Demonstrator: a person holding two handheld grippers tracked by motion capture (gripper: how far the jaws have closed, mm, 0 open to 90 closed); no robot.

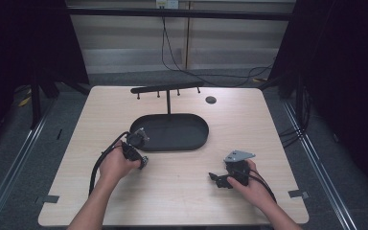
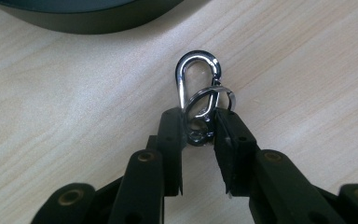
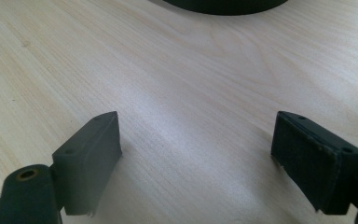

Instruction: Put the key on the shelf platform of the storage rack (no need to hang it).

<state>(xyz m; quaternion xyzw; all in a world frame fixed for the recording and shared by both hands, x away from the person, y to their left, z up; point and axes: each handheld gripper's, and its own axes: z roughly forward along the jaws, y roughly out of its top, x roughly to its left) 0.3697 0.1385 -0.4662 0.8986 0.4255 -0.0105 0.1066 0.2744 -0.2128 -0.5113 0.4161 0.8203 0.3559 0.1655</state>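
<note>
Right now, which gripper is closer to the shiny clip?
Left. The left gripper has its fingers shut on the clip. The right gripper is open over bare table, away from it.

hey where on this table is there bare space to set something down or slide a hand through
Bare wood lies between the left gripper and the right gripper, below the black oval tray. Both side strips of the table are free, and so is the near edge between the forearms. It is crowded at the tray's left end, where the left gripper holds a carabiner, and behind the tray by the hook rack.
</note>
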